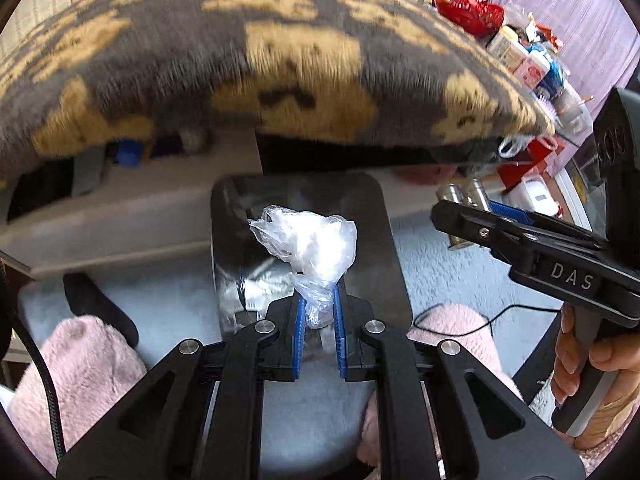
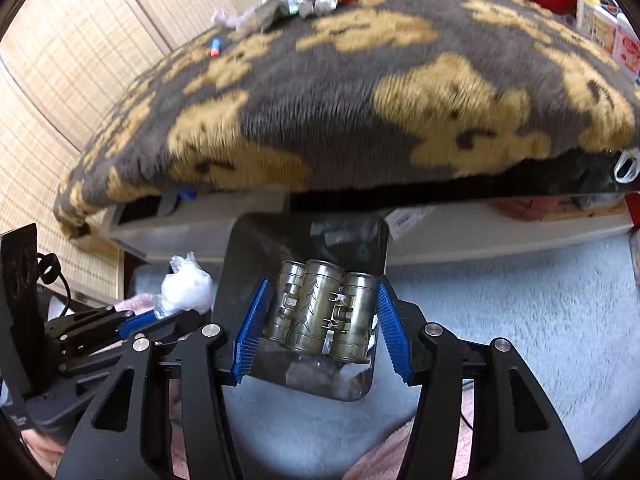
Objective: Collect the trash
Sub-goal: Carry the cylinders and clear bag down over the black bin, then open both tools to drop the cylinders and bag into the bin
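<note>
Left gripper (image 1: 319, 316): closed on crumpled clear plastic bag (image 1: 310, 246), directly above black bin (image 1: 380, 240). Right gripper (image 2: 320, 316): part open, clamping metallic cylinder cluster (image 2: 322, 310) above same bin. Bin contents: indistinct.

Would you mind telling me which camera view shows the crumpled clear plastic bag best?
The left wrist view: the plastic bag sits centred, pinched between the left gripper's blue pads. The right wrist view shows it only small, at the left edge.
</note>
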Demonstrator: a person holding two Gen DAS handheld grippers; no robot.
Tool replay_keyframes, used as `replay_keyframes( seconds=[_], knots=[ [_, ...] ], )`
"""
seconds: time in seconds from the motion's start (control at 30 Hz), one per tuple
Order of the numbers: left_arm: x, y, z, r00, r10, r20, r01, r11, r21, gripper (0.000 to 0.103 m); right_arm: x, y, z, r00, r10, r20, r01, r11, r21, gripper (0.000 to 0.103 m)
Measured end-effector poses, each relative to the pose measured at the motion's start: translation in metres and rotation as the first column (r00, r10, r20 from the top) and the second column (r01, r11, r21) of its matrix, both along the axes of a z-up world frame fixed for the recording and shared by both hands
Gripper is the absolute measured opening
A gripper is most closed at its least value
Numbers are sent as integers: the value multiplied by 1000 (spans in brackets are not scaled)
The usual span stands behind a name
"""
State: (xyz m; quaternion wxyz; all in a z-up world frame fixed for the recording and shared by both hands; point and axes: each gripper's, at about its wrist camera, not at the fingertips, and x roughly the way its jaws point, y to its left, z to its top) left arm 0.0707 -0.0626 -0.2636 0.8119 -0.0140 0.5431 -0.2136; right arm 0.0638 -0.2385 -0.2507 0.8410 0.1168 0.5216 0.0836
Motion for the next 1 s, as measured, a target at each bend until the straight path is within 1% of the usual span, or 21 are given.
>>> replay_keyframes(
  seconds=[0.2,0.33,0.47,0.53,0.6,0.67,0.7,0.73,0.77,0.8,0.83,0.87,0.9,0.93,0.97,1.0],
  knots=[
    [1,-1,-25,999,0,-53,1,1000,14,11,7,10,-24,999,10,-52,-10,1000,-4,55],
    [4,1,-36,997,6,-82,-5,1000,13,11,11,15,-32,997,16,-74,-16,1000,4,55],
    [7,2,-38,996,8,-93,-8,1000,4,14,17,17,-36,996,18,-89,-17,1000,19,55],
    [8,2,-37,996,9,-92,-8,1000,9,18,20,18,-38,995,15,-98,-13,1000,24,57],
    [9,3,-36,996,13,-90,-11,1000,14,25,21,19,-39,995,16,-103,-14,1000,16,57],
    [10,5,-34,996,23,-85,-21,1000,17,40,22,19,-39,994,13,-104,-12,1000,13,61],
    [10,7,-32,996,28,-80,-27,999,19,44,21,18,-38,995,12,-103,-11,1000,13,66],
    [10,8,-31,997,32,-77,-30,999,21,54,21,17,-37,995,8,-99,-7,1000,7,73],
    [10,10,-29,997,37,-69,-35,999,25,62,20,15,-35,996,2,-93,-2,1000,0,76],
    [10,11,-27,997,39,-64,-37,999,27,65,18,13,-33,996,-4,-87,3,1000,-7,82],
    [9,12,-23,998,41,-55,-39,999,30,70,17,11,-31,997,-10,-83,9,1000,-14,88],
    [9,12,-21,998,42,-50,-40,999,31,76,17,8,-30,997,-16,-79,15,1000,-17,90],
    [9,14,-19,998,41,-44,-40,999,32,78,17,5,-27,997,-23,-74,22,1000,-20,95],
    [7,14,-15,999,41,-33,-40,999,35,83,16,1,-24,997,-34,-67,33,999,-20,99],
    [6,15,-11,999,42,-23,-41,998,40,88,15,-2,-21,997,-42,-60,41,999,-20,99],
    [5,16,-9,999,43,-16,-43,998,42,90,14,-5,-18,997,-47,-55,46,999,-19,99]
  ],
)
